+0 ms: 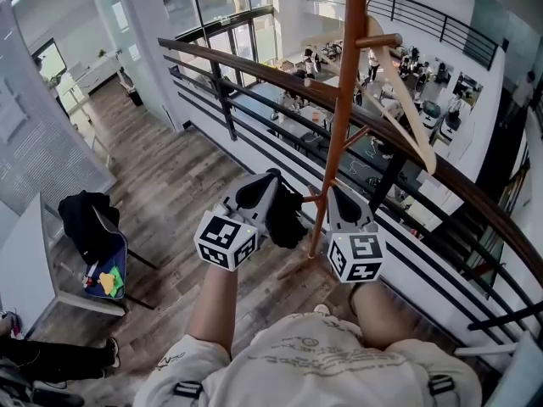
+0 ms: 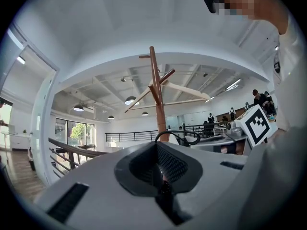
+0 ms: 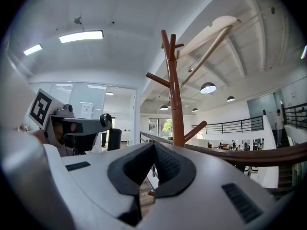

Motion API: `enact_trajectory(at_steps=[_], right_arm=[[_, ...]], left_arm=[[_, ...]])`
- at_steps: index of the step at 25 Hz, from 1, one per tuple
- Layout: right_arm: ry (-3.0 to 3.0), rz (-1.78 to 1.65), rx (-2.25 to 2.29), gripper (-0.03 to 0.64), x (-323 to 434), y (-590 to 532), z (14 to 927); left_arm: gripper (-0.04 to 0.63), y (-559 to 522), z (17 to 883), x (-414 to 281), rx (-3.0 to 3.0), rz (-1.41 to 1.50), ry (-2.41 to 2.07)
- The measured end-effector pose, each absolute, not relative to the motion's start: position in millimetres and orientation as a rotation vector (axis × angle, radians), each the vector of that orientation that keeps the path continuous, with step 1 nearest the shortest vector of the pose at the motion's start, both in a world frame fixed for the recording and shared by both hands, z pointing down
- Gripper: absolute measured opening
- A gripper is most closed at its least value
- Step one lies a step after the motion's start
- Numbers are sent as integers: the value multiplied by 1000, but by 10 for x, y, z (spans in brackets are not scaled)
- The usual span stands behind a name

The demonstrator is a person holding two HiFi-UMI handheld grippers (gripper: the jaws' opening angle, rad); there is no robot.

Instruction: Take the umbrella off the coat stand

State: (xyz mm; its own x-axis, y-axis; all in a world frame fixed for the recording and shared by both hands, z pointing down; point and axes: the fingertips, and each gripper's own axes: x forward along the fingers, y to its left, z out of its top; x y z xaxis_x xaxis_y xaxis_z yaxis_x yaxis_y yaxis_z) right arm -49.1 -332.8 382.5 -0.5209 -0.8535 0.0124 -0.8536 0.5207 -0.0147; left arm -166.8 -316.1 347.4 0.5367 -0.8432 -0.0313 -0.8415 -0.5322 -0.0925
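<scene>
— Where's the umbrella (image 1: pixel 287 219)?
— Just left of the stand (image 1: pixel 341 117) pole, in the left gripper (image 1: pixel 265 189). Its fingers are closed on it.
— And the right gripper (image 1: pixel 338 200)?
— Fingers pressed together, holding nothing.

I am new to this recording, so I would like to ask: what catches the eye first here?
The tall wooden coat stand rises in the middle, close to a curved balcony railing, with a pale wooden hanger on one of its pegs. Low beside the pole, a folded black umbrella sits at the tip of the left gripper, whose jaws are together.
</scene>
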Motion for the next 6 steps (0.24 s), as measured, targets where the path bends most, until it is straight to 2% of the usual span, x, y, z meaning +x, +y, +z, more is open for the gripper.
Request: enact_trajectory(at_steps=[6], right_arm=[[-2736, 27, 1532, 2, -478, -3358, 3798]], left_arm=[[8, -3188, 3419, -1605, -2678, -17, 1445]])
